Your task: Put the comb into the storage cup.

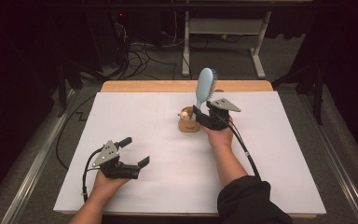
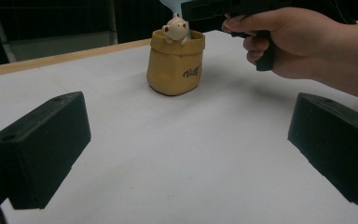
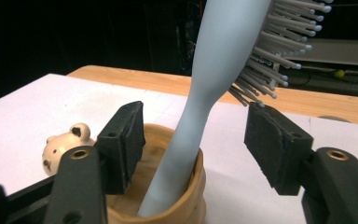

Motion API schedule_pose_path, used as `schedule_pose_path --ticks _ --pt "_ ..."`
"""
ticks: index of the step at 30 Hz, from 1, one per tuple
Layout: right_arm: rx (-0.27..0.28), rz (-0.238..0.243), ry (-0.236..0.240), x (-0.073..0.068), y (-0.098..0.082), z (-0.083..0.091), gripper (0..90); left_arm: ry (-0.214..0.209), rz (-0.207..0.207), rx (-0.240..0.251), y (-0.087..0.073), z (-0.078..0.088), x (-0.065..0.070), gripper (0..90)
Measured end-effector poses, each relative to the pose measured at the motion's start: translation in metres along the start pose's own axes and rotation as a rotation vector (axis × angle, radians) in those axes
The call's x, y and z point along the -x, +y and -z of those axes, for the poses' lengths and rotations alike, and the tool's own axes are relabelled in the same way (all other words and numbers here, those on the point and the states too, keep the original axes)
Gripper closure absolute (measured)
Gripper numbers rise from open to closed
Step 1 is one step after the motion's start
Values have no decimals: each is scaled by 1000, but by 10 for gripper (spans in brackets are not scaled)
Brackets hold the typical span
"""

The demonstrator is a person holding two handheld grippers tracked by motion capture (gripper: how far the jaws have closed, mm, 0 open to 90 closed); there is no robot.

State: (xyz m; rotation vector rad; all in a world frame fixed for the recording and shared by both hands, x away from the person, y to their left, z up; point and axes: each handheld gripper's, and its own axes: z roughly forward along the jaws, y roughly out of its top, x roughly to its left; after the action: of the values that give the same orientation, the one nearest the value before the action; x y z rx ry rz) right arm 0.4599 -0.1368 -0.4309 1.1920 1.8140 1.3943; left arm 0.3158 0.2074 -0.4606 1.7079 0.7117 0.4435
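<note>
Two claws spread: left claw [image 1: 136, 151] empty; right claw [image 3: 196, 144] flanks hairbrush [image 3: 223, 70], handle end hidden in pot [image 3: 168, 205].

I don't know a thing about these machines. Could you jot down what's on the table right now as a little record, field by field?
Surface: white table
Main item: light blue hairbrush, handle down in a tan cup, leaning on its rim
Cup detail: small bear figure on its rim
Right gripper: jaws either side of the brush handle, not touching it
Left gripper: open, nothing between its jaws, nearer the person
Behind the table: cables on the floor
</note>
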Motion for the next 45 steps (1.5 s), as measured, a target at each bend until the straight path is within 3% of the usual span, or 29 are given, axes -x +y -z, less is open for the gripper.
schedule_pose_path --ticks 16,27,45 --pt "-29 -2 11 1 0 11 164 12 16 -16 0 -1 -2 0" --pt "-7 10 61 4 -5 32 4 16 22 -23 1 -3 -2 0" --pt "-9 49 73 10 -26 74 3 11 29 -42 2 -4 -1 0"
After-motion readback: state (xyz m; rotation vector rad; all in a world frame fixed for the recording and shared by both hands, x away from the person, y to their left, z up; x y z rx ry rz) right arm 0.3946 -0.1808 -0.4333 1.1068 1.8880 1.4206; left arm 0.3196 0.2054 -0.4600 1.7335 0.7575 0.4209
